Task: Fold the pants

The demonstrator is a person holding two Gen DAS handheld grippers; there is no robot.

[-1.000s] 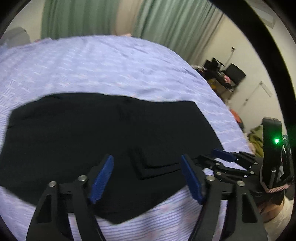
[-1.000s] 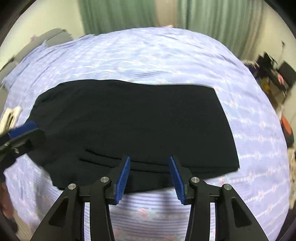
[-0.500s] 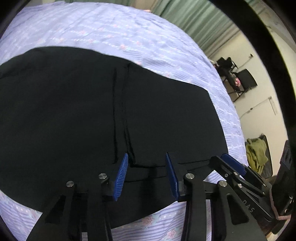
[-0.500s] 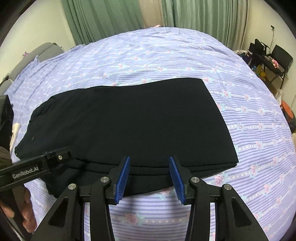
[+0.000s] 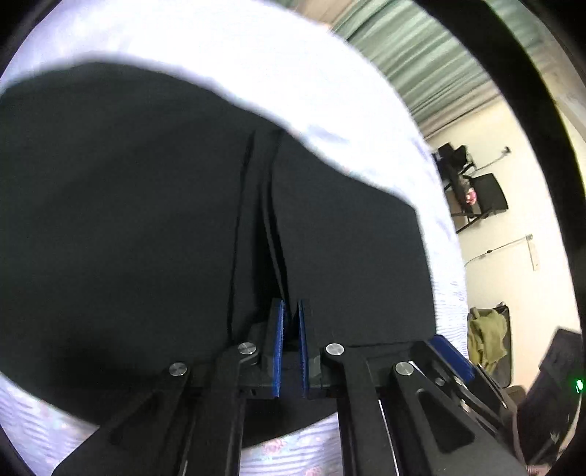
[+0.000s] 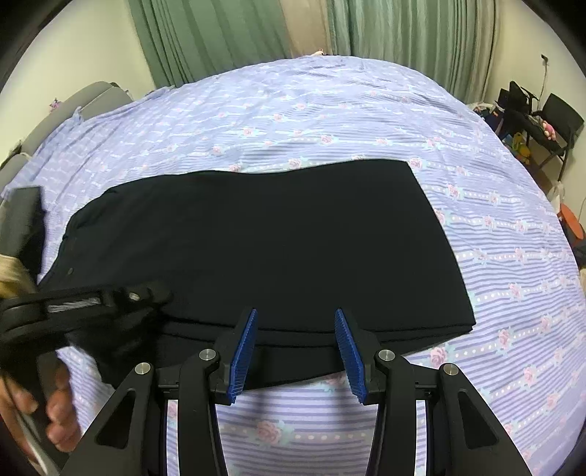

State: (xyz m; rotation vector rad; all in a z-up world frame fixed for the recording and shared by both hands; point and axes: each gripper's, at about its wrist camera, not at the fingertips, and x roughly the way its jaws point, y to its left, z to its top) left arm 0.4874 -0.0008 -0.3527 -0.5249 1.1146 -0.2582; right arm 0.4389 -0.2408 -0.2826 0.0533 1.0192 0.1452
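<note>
Black pants [image 6: 263, 241] lie flat on the bed, folded lengthwise, and fill most of the left wrist view [image 5: 128, 219]. My left gripper [image 5: 289, 311] is shut on the near edge of the pants, pinching a fold of layered cloth between its blue pads. It also shows at the left of the right wrist view [image 6: 121, 296], over the waist end. My right gripper [image 6: 295, 322] is open and empty, its blue fingers [image 6: 243, 351] hovering over the pants' near edge. The right gripper also shows in the left wrist view [image 5: 450, 355].
The bed has a lilac striped floral sheet [image 6: 329, 110]. Green curtains [image 6: 219, 33] hang behind it. A black chair and desk clutter [image 6: 549, 121] stand at the right. A grey headboard or sofa [image 6: 73, 106] is at the left.
My left gripper has moved down onto the near edge of the pants and closed on the cloth. My right gripper has stayed open, drawing back slightly.
</note>
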